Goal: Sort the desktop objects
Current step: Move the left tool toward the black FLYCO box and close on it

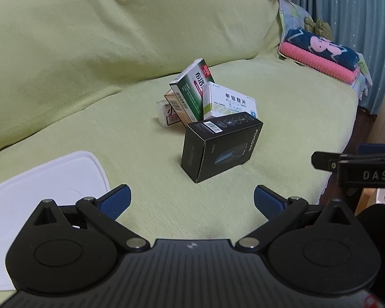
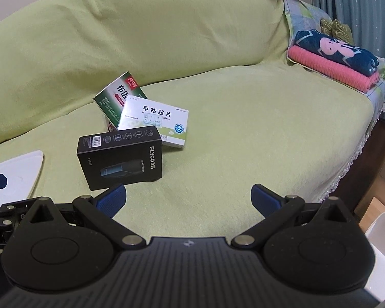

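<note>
Both the left gripper [image 1: 192, 201] and right gripper [image 2: 188, 197] stood apart, empty. The black box [image 1: 219, 148] propped leaning medicine boxes [image 1: 192, 92] on the sofa [image 1: 282, 133]; lifting it risked toppling them.

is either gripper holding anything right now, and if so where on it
Nothing is held. The left gripper and right gripper are both open and empty, short of the black box on the green cover.
</note>
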A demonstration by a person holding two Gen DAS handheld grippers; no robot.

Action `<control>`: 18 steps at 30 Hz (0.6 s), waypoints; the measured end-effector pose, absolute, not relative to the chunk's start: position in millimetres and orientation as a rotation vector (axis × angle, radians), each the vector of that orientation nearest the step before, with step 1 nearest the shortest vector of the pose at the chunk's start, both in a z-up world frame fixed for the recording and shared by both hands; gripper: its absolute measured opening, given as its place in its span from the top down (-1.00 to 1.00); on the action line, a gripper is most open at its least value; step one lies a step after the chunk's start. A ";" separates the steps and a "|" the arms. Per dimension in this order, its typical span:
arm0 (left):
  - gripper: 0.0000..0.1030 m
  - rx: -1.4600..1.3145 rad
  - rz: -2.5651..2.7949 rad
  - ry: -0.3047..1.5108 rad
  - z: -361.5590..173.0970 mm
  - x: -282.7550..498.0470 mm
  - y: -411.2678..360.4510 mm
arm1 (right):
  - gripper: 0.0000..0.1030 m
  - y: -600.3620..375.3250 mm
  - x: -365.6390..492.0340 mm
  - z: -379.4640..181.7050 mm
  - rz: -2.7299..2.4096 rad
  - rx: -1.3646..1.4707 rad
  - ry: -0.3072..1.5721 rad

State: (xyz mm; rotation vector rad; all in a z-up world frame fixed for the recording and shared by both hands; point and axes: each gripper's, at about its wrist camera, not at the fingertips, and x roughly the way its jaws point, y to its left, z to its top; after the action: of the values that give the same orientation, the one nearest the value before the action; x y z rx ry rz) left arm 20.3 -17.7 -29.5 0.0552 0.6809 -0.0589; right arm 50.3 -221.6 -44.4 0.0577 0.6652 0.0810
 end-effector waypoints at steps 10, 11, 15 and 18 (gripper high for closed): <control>-0.99 0.084 -0.065 0.699 -32.8 32.7 -14.6 | -0.99 -218.5 67.1 -38.4 0.163 0.004 0.655; -0.99 0.098 -0.067 0.697 -33.2 34.2 -15.2 | -0.99 -218.2 68.8 -37.8 0.171 -0.001 0.654; -0.99 0.148 -0.090 0.691 -36.1 42.5 -16.7 | -0.99 -219.9 87.2 -41.7 0.213 0.036 0.706; -0.99 0.174 -0.107 0.692 -38.8 50.6 -16.5 | -0.99 -225.4 87.5 -49.6 0.248 0.120 0.681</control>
State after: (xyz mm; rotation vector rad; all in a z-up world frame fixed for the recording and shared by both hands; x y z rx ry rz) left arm 50.6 -16.5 -38.8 0.1740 0.6916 -0.1069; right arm 87.5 -225.4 -49.6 0.1203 0.6810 0.2476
